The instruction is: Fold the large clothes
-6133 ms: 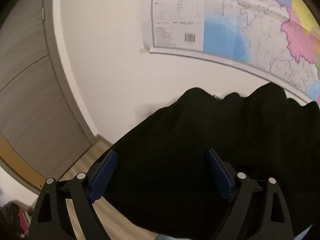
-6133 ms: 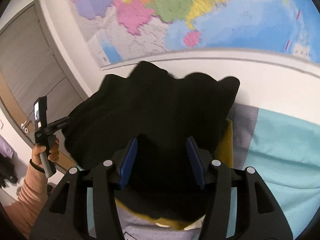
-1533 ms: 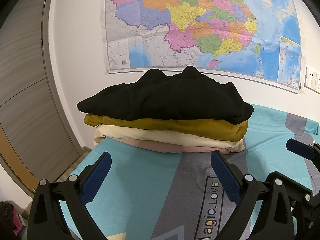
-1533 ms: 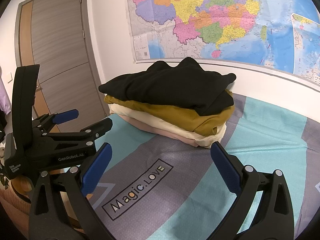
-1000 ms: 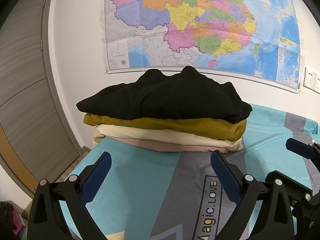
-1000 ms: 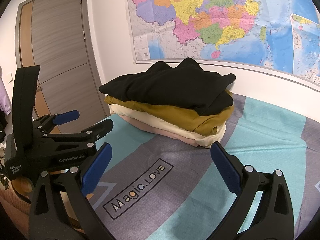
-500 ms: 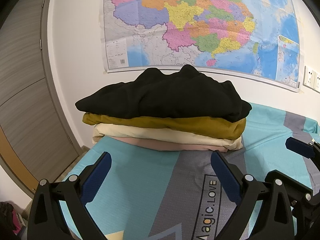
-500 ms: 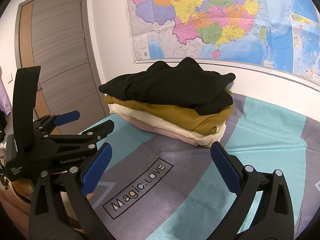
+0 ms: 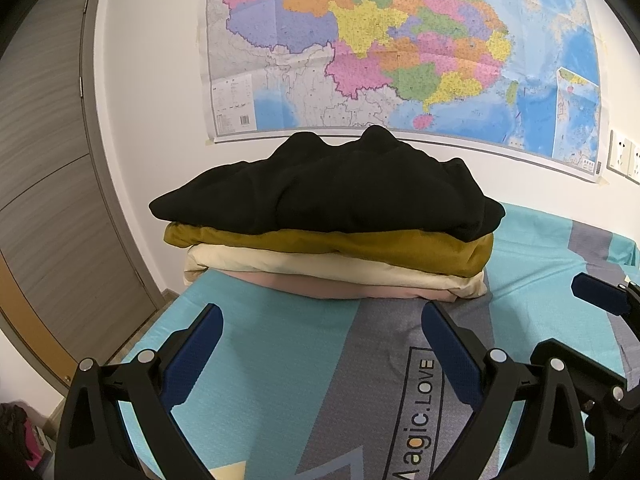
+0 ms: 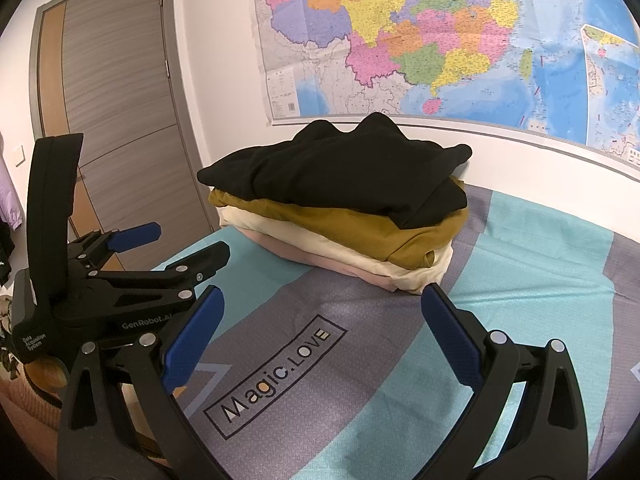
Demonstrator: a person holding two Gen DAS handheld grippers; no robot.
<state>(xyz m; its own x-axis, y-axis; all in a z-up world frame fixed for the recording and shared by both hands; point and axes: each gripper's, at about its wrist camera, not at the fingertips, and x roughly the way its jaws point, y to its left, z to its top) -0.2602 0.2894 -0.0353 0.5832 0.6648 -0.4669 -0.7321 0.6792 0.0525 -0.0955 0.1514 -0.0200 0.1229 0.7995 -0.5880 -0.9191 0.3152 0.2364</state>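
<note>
A folded black garment lies on top of a stack of folded clothes: mustard, cream and pink. The stack sits at the far edge of the bed against the wall, and also shows in the right wrist view. My left gripper is open and empty, hovering over the bedspread in front of the stack. My right gripper is open and empty, also short of the stack. In the right wrist view the left gripper appears at the left.
The teal and grey bedspread bears a "Magic.LOVE" print. A large coloured map hangs on the white wall behind the stack. A grey door stands at the left. Wall sockets are at the far right.
About six seconds ago both grippers were at the black garment on the stack; now both are drawn back, open and empty. Over the last second almost nothing moved.
</note>
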